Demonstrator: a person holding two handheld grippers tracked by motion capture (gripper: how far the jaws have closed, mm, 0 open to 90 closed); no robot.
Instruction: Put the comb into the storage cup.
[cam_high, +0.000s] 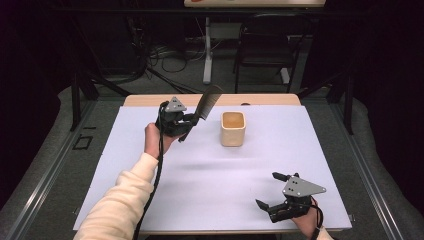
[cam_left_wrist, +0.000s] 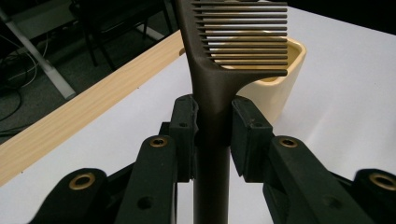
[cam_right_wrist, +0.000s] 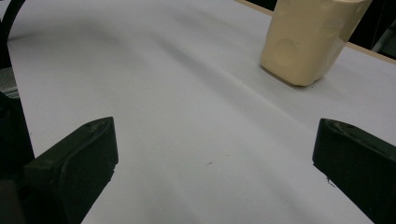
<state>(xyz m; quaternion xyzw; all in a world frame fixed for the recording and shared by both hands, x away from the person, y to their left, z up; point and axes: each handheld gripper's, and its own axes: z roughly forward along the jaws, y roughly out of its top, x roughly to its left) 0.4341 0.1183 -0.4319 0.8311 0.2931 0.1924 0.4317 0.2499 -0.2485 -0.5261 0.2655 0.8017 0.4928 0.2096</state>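
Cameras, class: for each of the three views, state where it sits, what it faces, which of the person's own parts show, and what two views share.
High view: above the person's side, facing forward and down on the table; both forearms, left gripper, right gripper.
Left gripper view: rides the left gripper, looking along jaws shut on the comb.
Right gripper view: rides the right gripper, jaws wide apart over the white surface.
Shared: both gripper views show the cream cup.

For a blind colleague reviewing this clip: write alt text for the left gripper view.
A hand-held gripper clamps the handle of a dark comb, whose teeth point right near the top of the picture. Behind the comb stands an open cream cup on a white table cover, with a wooden table edge at left.
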